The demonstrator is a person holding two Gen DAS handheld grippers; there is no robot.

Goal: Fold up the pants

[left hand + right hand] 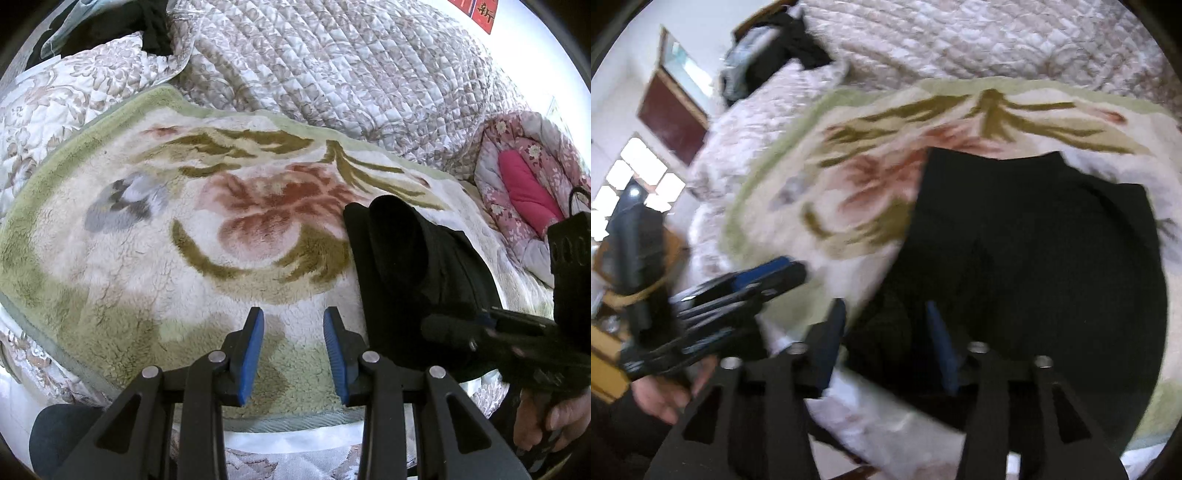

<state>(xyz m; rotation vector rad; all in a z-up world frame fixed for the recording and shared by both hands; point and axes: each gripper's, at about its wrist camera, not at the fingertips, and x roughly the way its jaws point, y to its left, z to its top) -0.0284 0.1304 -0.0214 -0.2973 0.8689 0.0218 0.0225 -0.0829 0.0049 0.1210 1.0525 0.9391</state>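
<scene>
Left claw: the left gripper (293, 354) hangs over the fleece blanket (122, 266); its blue pads (252, 356) stand apart with only bare blanket between them, nothing pinched; in the right wrist view it shows at the left edge (764, 275), blurred, in a hand (661, 397).
Right claw: the right gripper (884, 350) points down at the near edge of the pants (1034, 258); its jaws are spread; dark cloth lies under and between the fingers, but the picture is blurred and the pads do not look pressed on it; in the left wrist view its black frame (517, 336) comes in from the right, with a hand (550, 421) on the grip below it.
Pants: black, lying folded on the right part of the blanket; one rounded fold stands up at the far end in the left wrist view (413, 266); they lie just beside the left gripper, to its right.
Blanket: cream with a green border and a pink flower; spread over a quilted bedspread (332, 66).
Other things: dark clothes (783, 48) heaped at the far corner of the bed; a pink flowered quilt (524, 184) rolled at the right.
</scene>
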